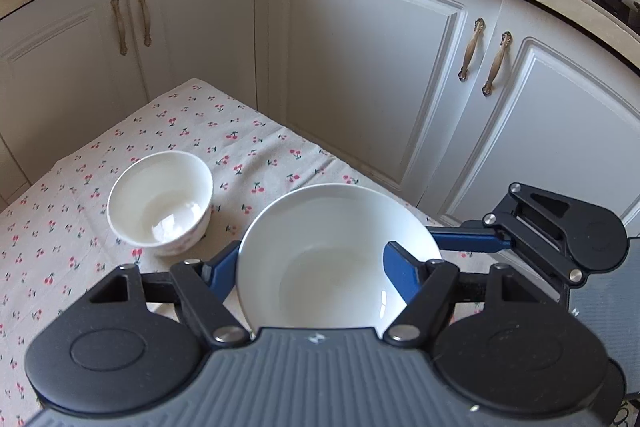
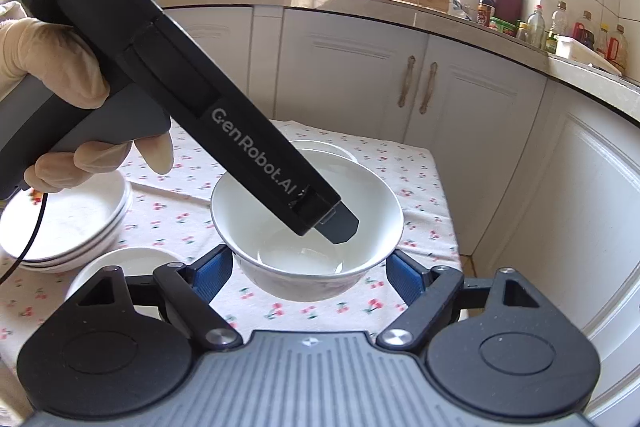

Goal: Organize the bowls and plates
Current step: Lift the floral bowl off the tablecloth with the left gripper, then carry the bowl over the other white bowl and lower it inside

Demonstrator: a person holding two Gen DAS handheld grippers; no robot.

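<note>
Bowls are each carried above the cherry-print tabletop (image 1: 60,187): the left tongs (image 1: 312,263) grasp a wide bowl (image 1: 332,251), the right tongs (image 2: 310,275) a deeper bowl (image 2: 306,227). Nesting should go gently, level, onto the small bowl (image 1: 160,203) or stacked plates (image 2: 68,223).

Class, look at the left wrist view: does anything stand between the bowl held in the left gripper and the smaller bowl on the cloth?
Nothing visible does. Only bare cherry-print cloth lies between the held bowl and the smaller bowl. The right gripper is at the held bowl's opposite side, off that path.
</note>
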